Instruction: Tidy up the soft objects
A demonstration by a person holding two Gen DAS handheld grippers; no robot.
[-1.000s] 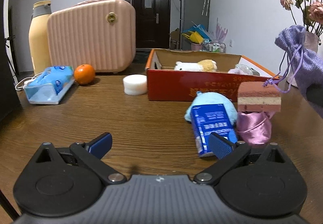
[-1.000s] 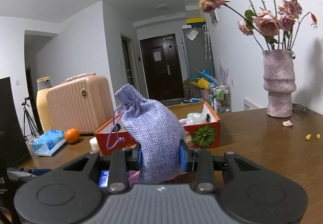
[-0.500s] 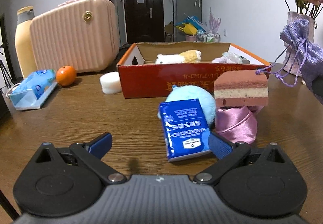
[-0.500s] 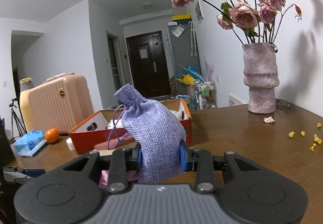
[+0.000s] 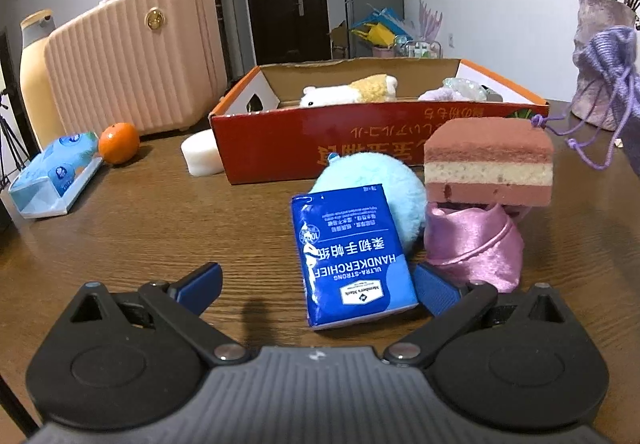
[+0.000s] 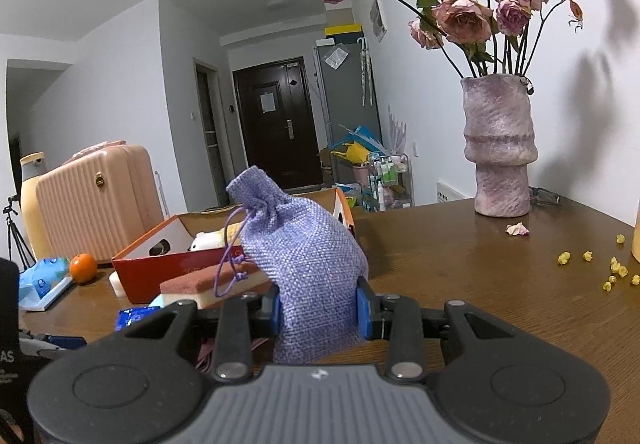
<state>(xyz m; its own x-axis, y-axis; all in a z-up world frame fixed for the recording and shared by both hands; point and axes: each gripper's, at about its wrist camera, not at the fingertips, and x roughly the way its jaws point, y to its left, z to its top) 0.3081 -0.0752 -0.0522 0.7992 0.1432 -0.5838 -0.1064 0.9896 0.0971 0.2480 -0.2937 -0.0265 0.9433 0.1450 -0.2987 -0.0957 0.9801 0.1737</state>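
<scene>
The right gripper is clamped on a lavender pouch of coarse woven fabric, gathered at the neck by a thin purple drawstring. The pouch stands upright between the blue pads, held above the wood-grain desk, with the gripper pointing slightly downward.

The left gripper has its jaws spread wide and holds nothing. It is angled down toward the desk. A glossy blue handkerchief pack lies between its fingers, with its right edge right up against the right pad.

Behind the pack sits a fluffy light-blue pom-pom. Beside it, a layered pink-and-cream sponge block rests on a shiny pink satin bundle.

The red cardboard box is open-topped. It contains a white-and-yellow plush toy and a pale lilac item, unclear.
</scene>
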